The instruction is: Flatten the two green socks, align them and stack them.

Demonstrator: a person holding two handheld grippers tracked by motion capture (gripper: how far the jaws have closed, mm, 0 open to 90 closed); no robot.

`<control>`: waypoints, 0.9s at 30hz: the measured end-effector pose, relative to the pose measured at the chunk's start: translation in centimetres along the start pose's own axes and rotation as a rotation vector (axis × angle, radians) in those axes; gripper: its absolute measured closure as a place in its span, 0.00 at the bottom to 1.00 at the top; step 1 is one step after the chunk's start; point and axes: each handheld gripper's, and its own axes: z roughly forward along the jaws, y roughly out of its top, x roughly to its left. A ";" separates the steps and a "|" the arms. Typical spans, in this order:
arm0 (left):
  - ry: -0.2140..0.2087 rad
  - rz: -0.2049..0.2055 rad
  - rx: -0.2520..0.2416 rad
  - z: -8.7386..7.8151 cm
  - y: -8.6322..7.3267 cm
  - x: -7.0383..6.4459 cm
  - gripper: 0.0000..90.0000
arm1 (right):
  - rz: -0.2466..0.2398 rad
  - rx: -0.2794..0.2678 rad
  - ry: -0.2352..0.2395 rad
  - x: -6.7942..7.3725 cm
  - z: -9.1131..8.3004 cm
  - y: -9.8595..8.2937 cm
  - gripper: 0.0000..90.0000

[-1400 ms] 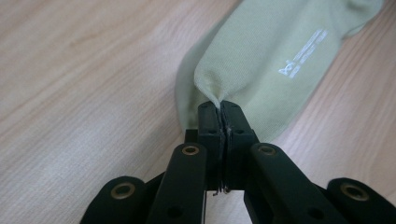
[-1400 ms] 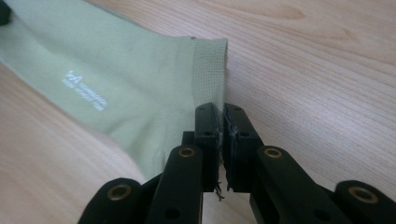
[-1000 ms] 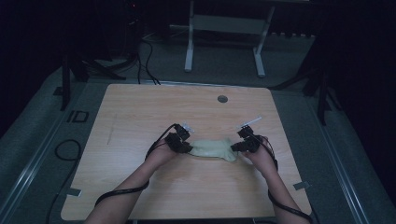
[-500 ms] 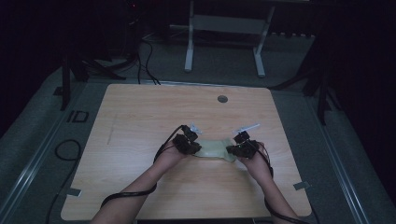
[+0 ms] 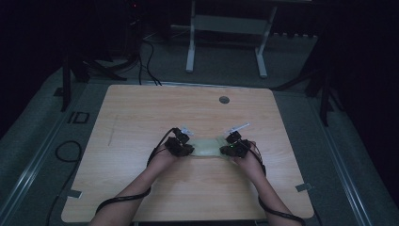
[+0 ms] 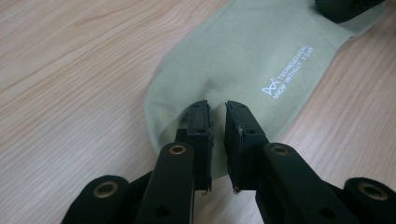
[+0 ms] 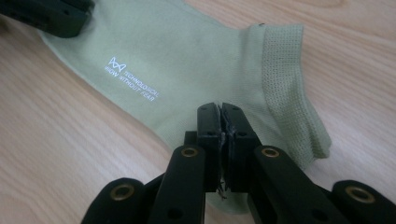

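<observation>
A pale green sock [image 5: 205,147] lies low-centre on the wooden table [image 5: 141,113], printed "TECHNOLOGICAL", then seemingly "SNOW WITHOUT FEAR". The left gripper [image 6: 218,122] stands slightly parted over its toe. The right gripper [image 7: 221,122] pinches fabric near the cuff.

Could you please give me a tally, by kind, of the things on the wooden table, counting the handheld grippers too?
Pale green sock with white lettering: 1
Black two-jaw grippers, left and right: 2
Round grey disc set in the light wooden table near its far edge: 1
Total: 4
</observation>
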 end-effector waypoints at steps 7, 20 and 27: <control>0.000 -0.004 -0.007 -0.4 -0.3 0.4 0.89 | -0.006 0.010 0.008 0.3 0.4 0.8 0.91; -0.056 -0.007 -0.094 -2.2 0.3 -0.8 0.16 | -0.059 -0.133 0.010 0.8 -2.5 1.2 0.47; -0.056 0.001 -0.115 -2.6 -0.2 -1.1 0.02 | -0.045 -0.157 0.007 0.2 -3.4 0.4 0.26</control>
